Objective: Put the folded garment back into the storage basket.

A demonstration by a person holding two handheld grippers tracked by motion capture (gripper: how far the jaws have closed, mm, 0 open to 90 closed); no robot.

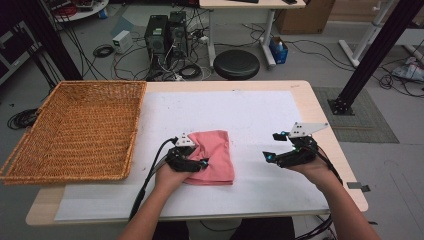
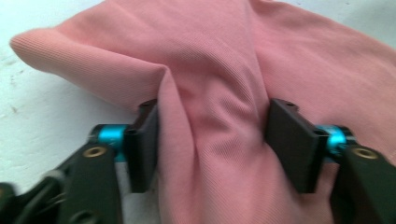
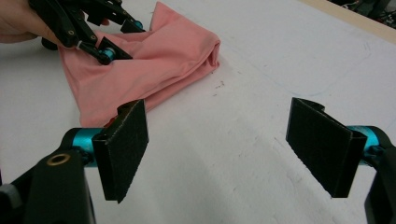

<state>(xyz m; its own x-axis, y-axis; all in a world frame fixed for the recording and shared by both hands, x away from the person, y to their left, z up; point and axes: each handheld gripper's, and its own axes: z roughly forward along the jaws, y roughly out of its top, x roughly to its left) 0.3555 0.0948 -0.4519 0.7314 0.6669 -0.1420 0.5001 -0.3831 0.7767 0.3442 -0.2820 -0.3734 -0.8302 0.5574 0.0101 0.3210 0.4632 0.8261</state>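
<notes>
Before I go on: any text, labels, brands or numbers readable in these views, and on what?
None can be read.
Pink cloth: plain fabric, no tag or print showing.
Left gripper and right gripper: no markings visible.
Wicker basket: no label.
Computer towers and blue box on the floor: any marks are too small and blurred to read.

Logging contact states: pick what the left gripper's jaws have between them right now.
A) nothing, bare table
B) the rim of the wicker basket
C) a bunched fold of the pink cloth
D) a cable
C: in the left gripper view, the left gripper has pink cloth bunched between its jaws.
</notes>
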